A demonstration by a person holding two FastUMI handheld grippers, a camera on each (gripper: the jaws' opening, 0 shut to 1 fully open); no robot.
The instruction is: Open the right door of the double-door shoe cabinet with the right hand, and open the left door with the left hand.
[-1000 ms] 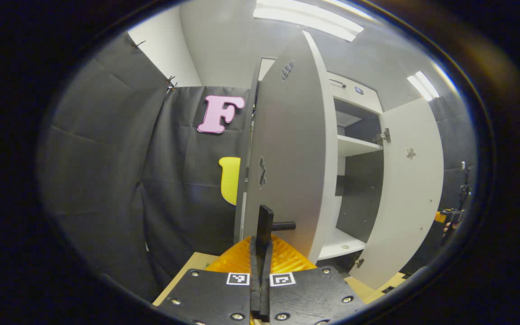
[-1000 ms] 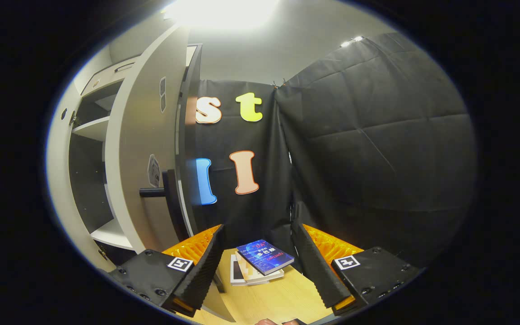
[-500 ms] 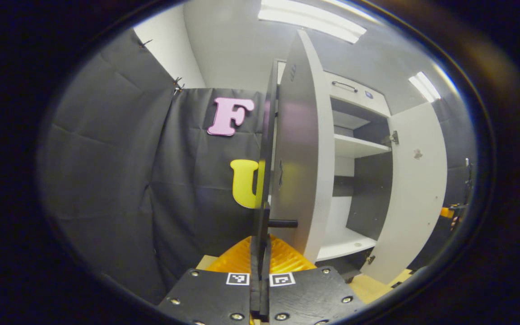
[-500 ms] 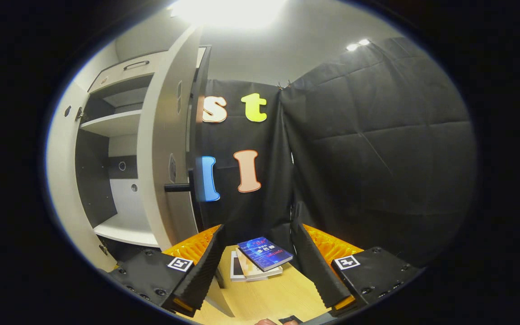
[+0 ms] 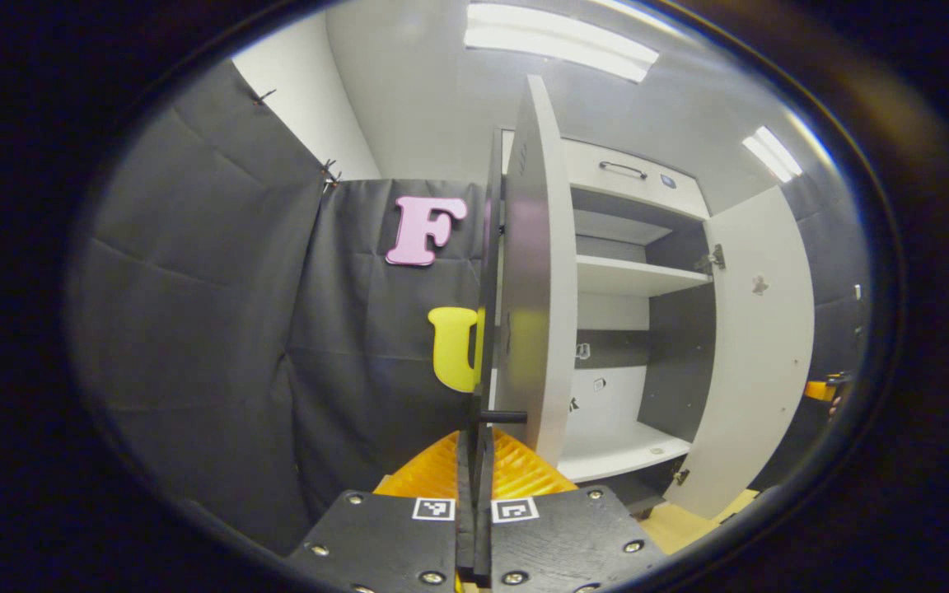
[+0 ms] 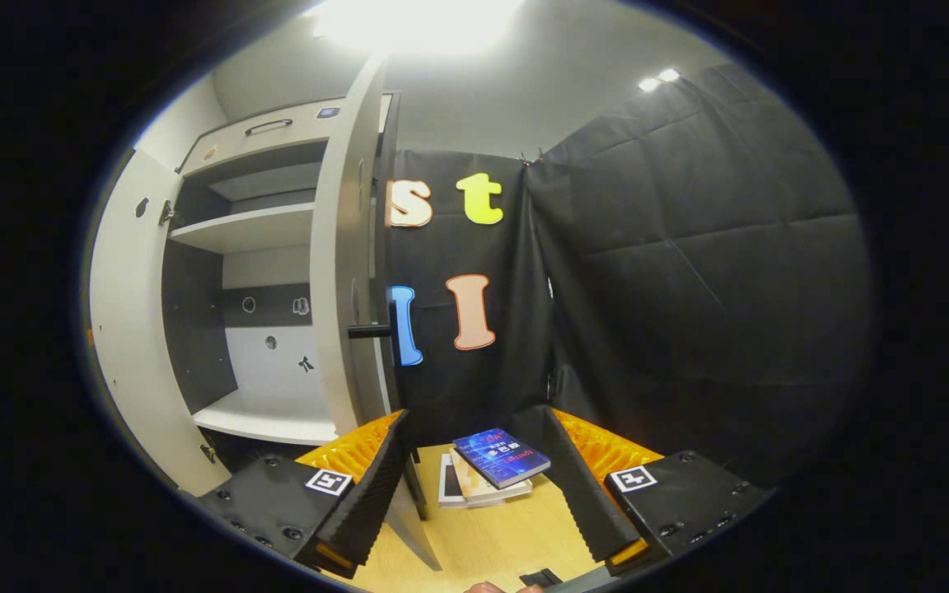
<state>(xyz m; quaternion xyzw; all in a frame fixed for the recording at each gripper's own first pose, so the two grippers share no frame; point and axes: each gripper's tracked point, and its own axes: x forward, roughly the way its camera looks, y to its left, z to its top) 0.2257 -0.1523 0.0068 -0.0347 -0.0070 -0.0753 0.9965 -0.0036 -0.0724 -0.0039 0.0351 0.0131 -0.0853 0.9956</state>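
In the left gripper view the white left door [image 5: 534, 272] stands nearly edge-on, swung well out from the cabinet [image 5: 619, 329]. My left gripper [image 5: 474, 449] is shut on that door's black bar handle [image 5: 476, 409], which rises between its fingers. Farther right, the right door [image 5: 759, 346] hangs wide open, its inner face showing. In the right gripper view the right door [image 6: 348, 247] is edge-on with its black handle [image 6: 374, 331] sticking out. My right gripper [image 6: 473, 422] is open, holds nothing, and sits below and to the right of that handle. The left door [image 6: 124, 329] shows at far left.
Inside the cabinet are a white shelf [image 5: 638, 277] and a white bottom board [image 5: 616, 450]; a drawer front [image 5: 623, 170] sits on top. A blue book on a small stack [image 6: 497, 461] lies on the wooden floor [image 6: 491, 535]. Black cloth walls close in on both sides.
The left door has swung farther open with my left gripper on its handle. The right gripper has backed away from the right door, still open, and more of the cabinet's inside shows.
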